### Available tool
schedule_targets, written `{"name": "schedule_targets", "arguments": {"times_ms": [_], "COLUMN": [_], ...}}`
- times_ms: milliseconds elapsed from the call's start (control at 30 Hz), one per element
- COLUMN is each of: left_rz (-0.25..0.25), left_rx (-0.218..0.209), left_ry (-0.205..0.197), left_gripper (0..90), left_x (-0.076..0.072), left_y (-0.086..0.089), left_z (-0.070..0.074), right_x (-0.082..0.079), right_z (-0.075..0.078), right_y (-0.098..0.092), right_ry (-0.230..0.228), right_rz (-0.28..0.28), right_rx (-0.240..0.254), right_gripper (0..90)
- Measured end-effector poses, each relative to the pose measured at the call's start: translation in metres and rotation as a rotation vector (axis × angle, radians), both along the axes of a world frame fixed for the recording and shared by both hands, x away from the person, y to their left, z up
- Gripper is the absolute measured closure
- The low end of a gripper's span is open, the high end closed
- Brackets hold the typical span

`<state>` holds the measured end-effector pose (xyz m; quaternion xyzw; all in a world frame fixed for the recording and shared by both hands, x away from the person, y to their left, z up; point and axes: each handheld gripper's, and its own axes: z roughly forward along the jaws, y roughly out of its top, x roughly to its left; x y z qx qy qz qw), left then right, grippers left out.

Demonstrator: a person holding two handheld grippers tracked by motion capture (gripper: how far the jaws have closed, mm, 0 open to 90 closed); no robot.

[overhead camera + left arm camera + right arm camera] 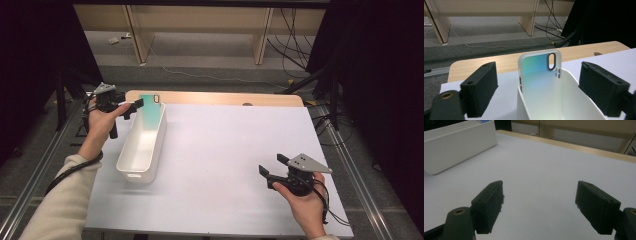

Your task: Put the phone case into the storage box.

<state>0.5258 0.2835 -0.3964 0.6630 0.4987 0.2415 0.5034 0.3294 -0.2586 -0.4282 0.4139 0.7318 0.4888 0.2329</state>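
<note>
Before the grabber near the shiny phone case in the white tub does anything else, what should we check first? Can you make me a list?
1. Left gripper jaws open wide: ok.
2. Phone case free of the jaws: ok, gaps on both sides.
3. Phone case leaning steady against the end of the white bin: cannot tell.
4. Right gripper open and empty: ok.
5. Right gripper away from the bin: ok, over bare table.

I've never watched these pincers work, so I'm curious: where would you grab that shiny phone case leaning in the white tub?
Probably by its top end. The phone case leans upright against the far end of the white tub, and only its top sticks above the rim. The open left gripper already faces it, so it could close across the narrow side edges.
</note>
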Motion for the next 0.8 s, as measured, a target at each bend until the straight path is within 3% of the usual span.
{"name": "schedule_targets", "arguments": {"times_ms": [100,167,467,567,600,800], "left_rz": [-0.009,-0.014,-0.049,-0.065,-0.068,-0.102], "left_rx": [0.008,0.006,-0.002,-0.001,0.001,-0.006], "left_ry": [-0.013,-0.02,-0.043,-0.054,-0.055,-0.074], "left_gripper": [7.4,5.4,3.3,2.7,2.6,1.8], "left_x": [-0.007,-0.011,-0.034,-0.042,-0.045,-0.061], "left_y": [0.0,0.0,-0.004,-0.006,-0.007,-0.014], "left_z": [0.004,0.006,0.014,0.017,0.017,0.02], "right_x": [0.001,-0.001,-0.002,-0.001,0.001,0.0], "right_z": [0.0,0.002,0.002,0.002,0.0,0.001], "right_y": [0.0,-0.001,-0.001,-0.001,0.001,0.001], "right_ry": [-0.015,0.009,0.018,0.007,-0.016,-0.015], "right_rz": [0.001,0.0,0.001,0.0,0.003,-0.005], "right_rx": [-0.002,-0.032,-0.028,-0.033,-0.004,-0.013], "right_gripper": [22.7,22.4,21.1,20.7,20.6,19.9]}}
